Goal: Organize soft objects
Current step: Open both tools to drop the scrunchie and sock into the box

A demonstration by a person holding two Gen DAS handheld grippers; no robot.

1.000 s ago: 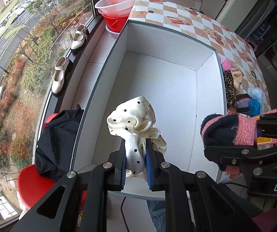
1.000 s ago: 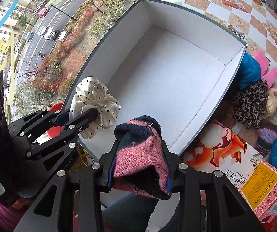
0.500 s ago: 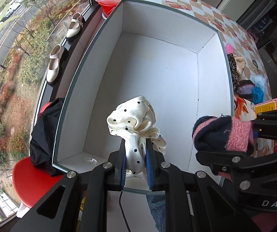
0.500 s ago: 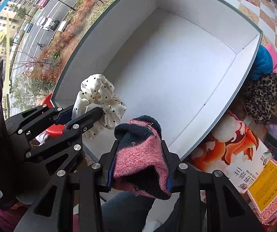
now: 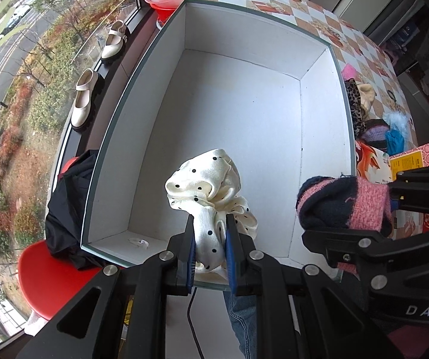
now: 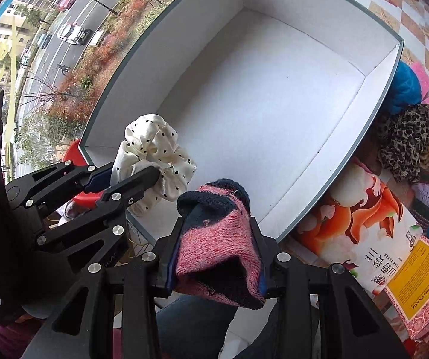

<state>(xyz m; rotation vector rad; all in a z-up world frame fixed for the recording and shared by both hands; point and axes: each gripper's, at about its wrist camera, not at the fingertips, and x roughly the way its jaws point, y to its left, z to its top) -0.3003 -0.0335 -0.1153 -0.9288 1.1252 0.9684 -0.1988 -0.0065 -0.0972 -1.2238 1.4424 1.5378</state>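
My left gripper [image 5: 210,224] is shut on a cream scrunchie with black dots [image 5: 207,185], held above the near end of a large white box [image 5: 244,113]. The same scrunchie [image 6: 151,146] and left gripper [image 6: 130,173] show at the left of the right wrist view. My right gripper [image 6: 216,239] is shut on a pink and navy knitted sock [image 6: 217,239], which hangs over the box's near right corner [image 6: 274,233]. That sock [image 5: 343,206] appears at the right of the left wrist view. The box's floor is bare apart from a tiny white scrap [image 5: 139,242].
Right of the box lie a leopard-print cloth [image 6: 406,137], blue [image 6: 406,86] and pink [image 6: 421,74] soft items and printed cartons [image 6: 361,224] on a checkered table [image 5: 304,9]. Left of it are a window sill with cream shoes [image 5: 84,101], a red stool [image 5: 50,278] and black cloth [image 5: 68,197].
Both grippers kept their grips. The views have shifted slightly so that more of the box's near end shows beneath the scrunchie and sock.
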